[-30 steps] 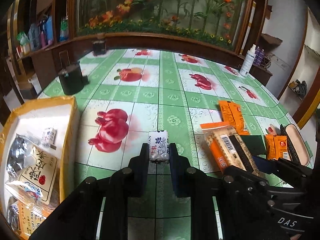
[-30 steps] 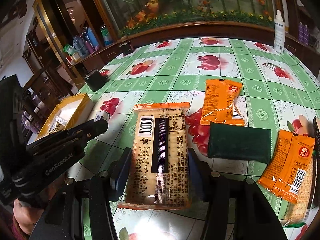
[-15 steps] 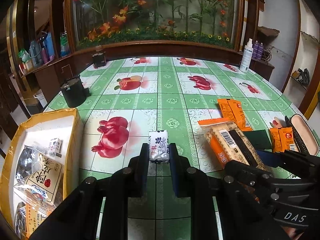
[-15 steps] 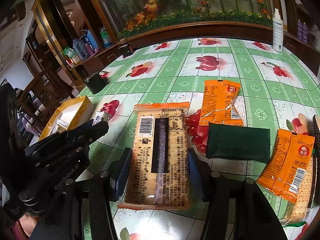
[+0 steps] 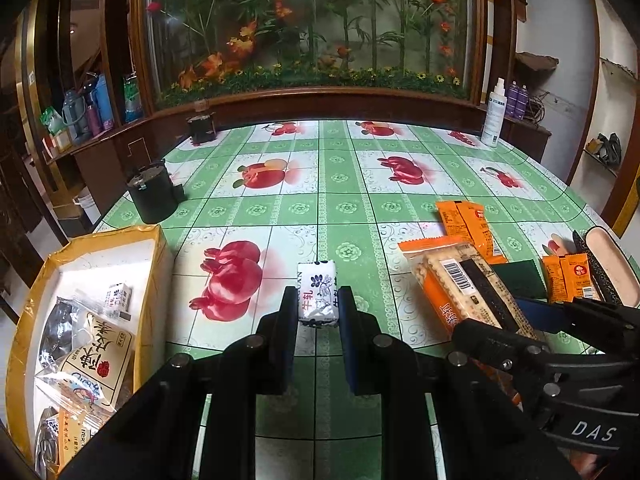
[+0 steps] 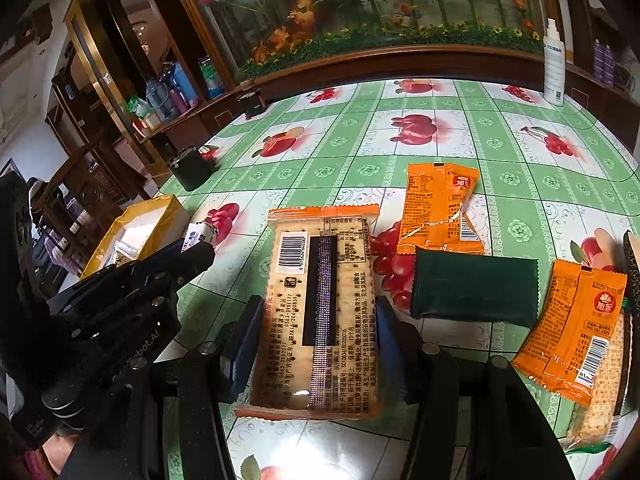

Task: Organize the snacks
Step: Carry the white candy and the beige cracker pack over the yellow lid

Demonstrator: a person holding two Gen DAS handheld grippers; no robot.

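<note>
Candy (image 5: 317,295) sits pinched in the left tool (image 5: 317,316), probably bound for the yellow box (image 5: 154,264). The right tool (image 6: 316,344) clamps the cracker pack (image 6: 320,312) by its long sides, ready to lift.

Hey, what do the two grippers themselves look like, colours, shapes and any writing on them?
Both are matte black plastic, built from flat linkage bars joined by round silver-grey pins. The left gripper has two upright paddle fingers with blue inner pads; white lettering ending "obot.AI" runs along its side in the right wrist view. The right gripper has matching black fingers with blue pads; white "DAS" shows on its body.
</note>
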